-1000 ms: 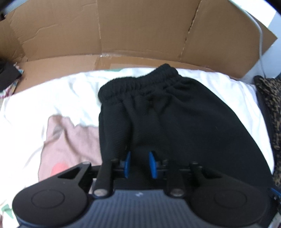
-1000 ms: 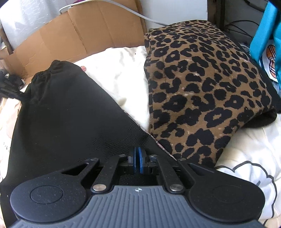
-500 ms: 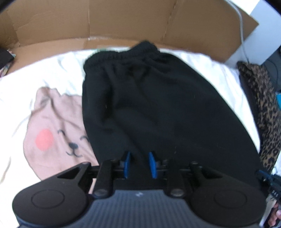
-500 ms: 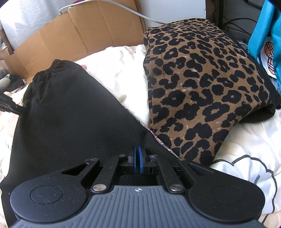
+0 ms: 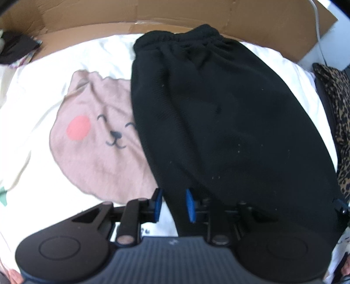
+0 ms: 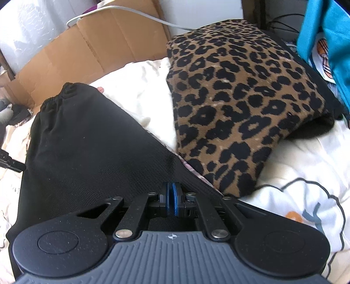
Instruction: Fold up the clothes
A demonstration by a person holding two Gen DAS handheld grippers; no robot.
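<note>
Matt black knit shorts (image 5: 229, 122); corrugated cardboard (image 5: 91, 19)

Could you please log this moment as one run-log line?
left hand-held gripper: open around black shorts hem | right hand-held gripper: shut on hem | waistband far

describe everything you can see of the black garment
The black garment looks like shorts or pants in a soft ribbed knit, with a gathered elastic waistband at the far end near the cardboard. It lies spread on the white bedding, overlapping a pink bear-face print and lying alongside a leopard-print cushion. Its near edge passes between the parted blue pads of the left gripper; the right gripper is clamped on the near right edge.
</note>
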